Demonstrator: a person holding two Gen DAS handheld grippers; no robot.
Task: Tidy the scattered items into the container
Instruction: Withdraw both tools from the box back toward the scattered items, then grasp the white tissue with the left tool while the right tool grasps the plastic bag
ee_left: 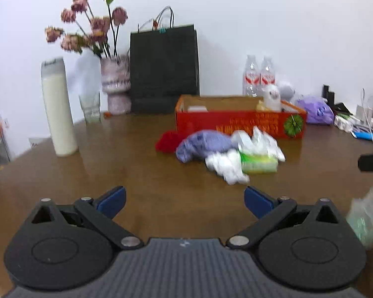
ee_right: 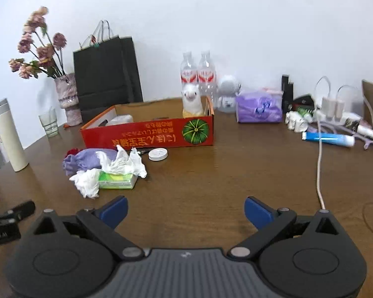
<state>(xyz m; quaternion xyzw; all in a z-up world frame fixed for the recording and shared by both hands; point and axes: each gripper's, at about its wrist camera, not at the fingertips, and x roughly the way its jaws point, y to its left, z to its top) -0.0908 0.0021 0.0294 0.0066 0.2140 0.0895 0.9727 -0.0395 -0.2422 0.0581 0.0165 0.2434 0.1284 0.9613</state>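
Observation:
A red cardboard box [ee_left: 238,125] [ee_right: 149,134] stands on the brown table with a white alpaca toy [ee_left: 272,98] [ee_right: 192,99] in its right end. In front of it lie a purple cloth [ee_left: 204,145] [ee_right: 83,161], a red item [ee_left: 167,141] [ee_right: 72,152], crumpled white tissues [ee_left: 226,166] [ee_right: 87,182], a green tissue pack [ee_left: 259,164] [ee_right: 116,181] and a white lid [ee_right: 158,154]. My left gripper [ee_left: 185,198] is open and empty, short of the pile. My right gripper [ee_right: 186,209] is open and empty, to the right of the pile.
At the back stand a white flask [ee_left: 58,109] [ee_right: 10,136], a glass [ee_left: 90,108] [ee_right: 48,121], a flower vase [ee_left: 115,84] [ee_right: 68,99], a black bag [ee_left: 164,69] [ee_right: 107,74] and two water bottles [ee_left: 258,74] [ee_right: 199,74]. A purple pack [ee_right: 258,108], a blue tube [ee_right: 328,139] and a cable [ee_right: 319,164] lie at right.

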